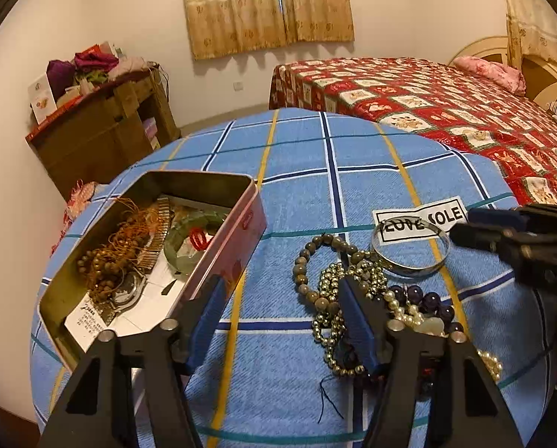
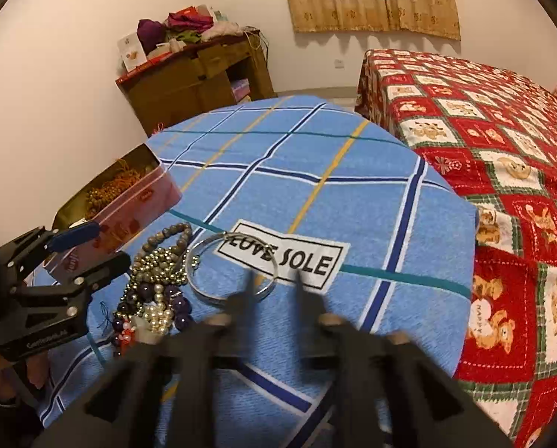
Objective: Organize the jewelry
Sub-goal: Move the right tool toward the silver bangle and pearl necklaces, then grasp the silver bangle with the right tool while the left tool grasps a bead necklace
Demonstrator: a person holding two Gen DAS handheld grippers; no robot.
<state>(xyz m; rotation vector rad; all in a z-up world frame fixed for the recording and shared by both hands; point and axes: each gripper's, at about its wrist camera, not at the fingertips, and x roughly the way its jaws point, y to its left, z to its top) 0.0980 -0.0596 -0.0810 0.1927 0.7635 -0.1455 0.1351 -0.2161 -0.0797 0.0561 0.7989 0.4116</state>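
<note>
With its jaws standing wide over the tangled heap of beaded bracelets [image 1: 353, 280] on the blue checked surface [image 1: 297, 186], the left hand-held gripper [image 1: 282, 321] looks ready to pick; the right hand-held gripper [image 2: 273, 280], part-open and empty, nears the silver bangle [image 2: 233, 272]; next, close, then carry to the open metal tin [image 1: 218, 254].

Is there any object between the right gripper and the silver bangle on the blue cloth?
Nothing visible blocks it. The right gripper, jaws open, points at the silver bangle, which lies partly on the LOVE SOLE label. The bead pile touches the bangle's left side, away from the approach. The left gripper is open over that pile.
</note>
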